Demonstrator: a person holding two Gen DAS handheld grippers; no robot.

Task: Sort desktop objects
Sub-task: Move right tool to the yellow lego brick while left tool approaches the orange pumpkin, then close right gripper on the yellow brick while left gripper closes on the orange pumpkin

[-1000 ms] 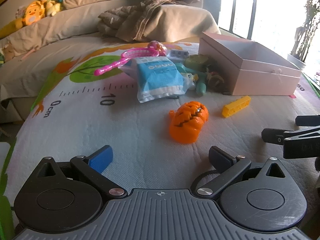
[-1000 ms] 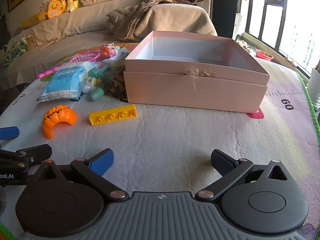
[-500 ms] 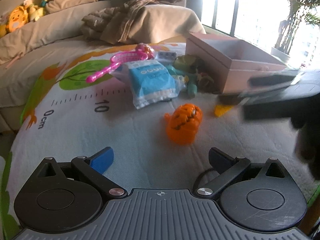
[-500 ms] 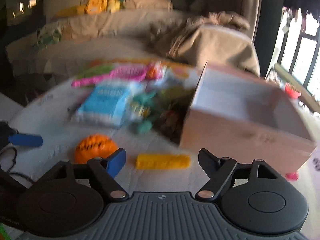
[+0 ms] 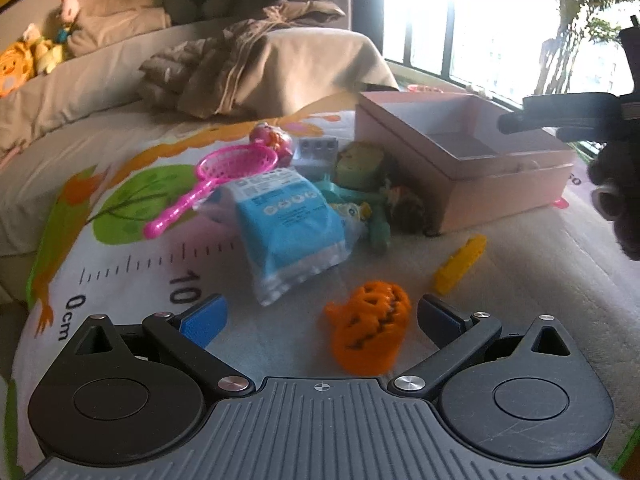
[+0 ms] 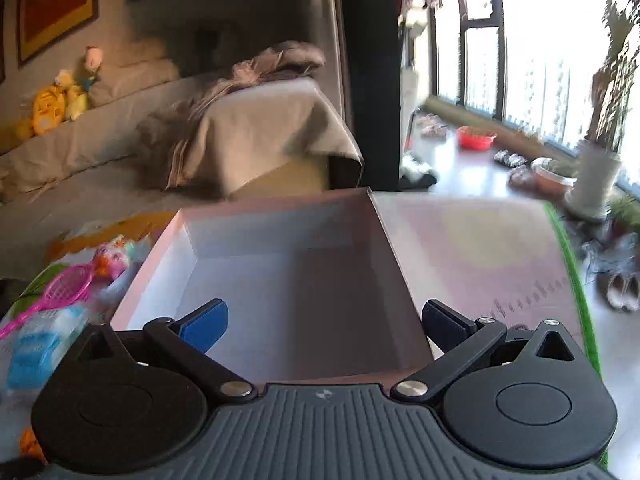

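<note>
My left gripper (image 5: 320, 318) is open and empty, low over the mat, with an orange pumpkin toy (image 5: 370, 330) between its fingers. Beyond lie a yellow brick (image 5: 460, 264), a blue packet (image 5: 290, 228), a pink toy racket (image 5: 228, 176) and a heap of small toys (image 5: 360, 184) beside the open pink box (image 5: 460, 160). My right gripper (image 6: 324, 320) is open and empty, raised over the box's near rim (image 6: 280, 376); its bare inside (image 6: 304, 280) shows. It also shows at the right of the left wrist view (image 5: 560, 116).
The mat (image 5: 120, 272) is printed with a ruler and lies on a table. A sofa with plush toys (image 5: 28, 68) and a draped blanket (image 5: 260, 60) stands behind. Windows, floor clutter and a plant pot (image 6: 592, 184) are at the right.
My right gripper has risen and swung right, from facing the toys to over the box. My left gripper has moved forward, so the pumpkin now sits between its fingers.
</note>
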